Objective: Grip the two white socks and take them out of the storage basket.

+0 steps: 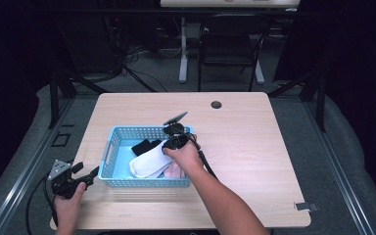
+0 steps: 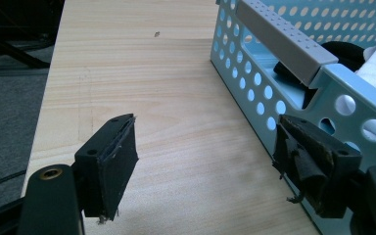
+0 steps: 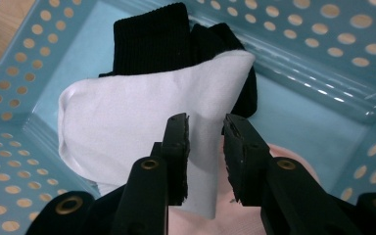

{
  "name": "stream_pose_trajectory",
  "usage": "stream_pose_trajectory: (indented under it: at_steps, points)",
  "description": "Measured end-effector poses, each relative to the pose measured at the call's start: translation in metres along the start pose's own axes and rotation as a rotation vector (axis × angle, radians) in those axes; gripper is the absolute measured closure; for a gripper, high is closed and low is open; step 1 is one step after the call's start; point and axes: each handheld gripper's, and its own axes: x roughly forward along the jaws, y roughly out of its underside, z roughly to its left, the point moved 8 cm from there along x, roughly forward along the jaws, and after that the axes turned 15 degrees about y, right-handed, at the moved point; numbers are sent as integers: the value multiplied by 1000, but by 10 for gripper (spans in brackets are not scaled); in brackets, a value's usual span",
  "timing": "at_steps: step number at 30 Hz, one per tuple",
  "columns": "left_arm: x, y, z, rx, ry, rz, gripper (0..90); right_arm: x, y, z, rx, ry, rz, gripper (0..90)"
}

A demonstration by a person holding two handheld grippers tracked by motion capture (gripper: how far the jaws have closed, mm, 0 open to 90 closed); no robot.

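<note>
I am working the right gripper (image 3: 205, 128) down into the blue basket (image 1: 127, 132), and its jaws are standing part-way apart over the right edge of the white sock (image 3: 142, 122), with a strip of the white cloth between them; I cannot tell whether the pads are pinching yet. The white sock is lying in the middle of the basket, on top of the black sock (image 3: 166, 41) toward the far side and a pink piece (image 1: 173, 171) toward the near right. My left gripper (image 2: 205, 161) is waiting with jaws wide and nothing between them, its right jaw just beside the basket's near left corner on the table (image 1: 254, 147).

As I judge it, the risk is catching only a thin fold, so the sock slips out on the lift. Going too deep could pick up the pink cloth along with it. The light basket could also drag if I snag its wall.

Count: 1 basket, 1 white sock, 1 black sock, 1 pink piece, 2 grippers.
</note>
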Motion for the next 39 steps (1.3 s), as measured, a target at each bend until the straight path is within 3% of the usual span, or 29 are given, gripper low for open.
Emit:
stream_pose_trajectory:
  at_steps: [8,16,18,25,28,32,34,35,39]
  points:
    - [0,0,0,2,2,8,240,3,4,3,-2,-17,19,811]
    - [0,0,0,3,2,9,240,-5,3,7,-17,-33,-32,859]
    - [0,0,0,3,2,9,240,-10,2,11,-20,-40,-64,861]
    - [0,0,0,2,1,11,240,-31,2,21,-119,-33,-182,864]
    - [0,0,0,1,-1,9,240,-36,2,23,-140,-30,-201,865]
    - [0,0,0,1,-1,10,240,-49,1,31,-169,-48,-268,866]
    - [0,1,0,2,-1,11,240,-58,1,33,-211,-47,-294,867]
    - [0,1,0,1,-1,11,240,-66,0,36,-238,-42,-340,867]
    - [0,1,0,0,-2,11,240,-77,-1,40,-267,-46,-381,867]
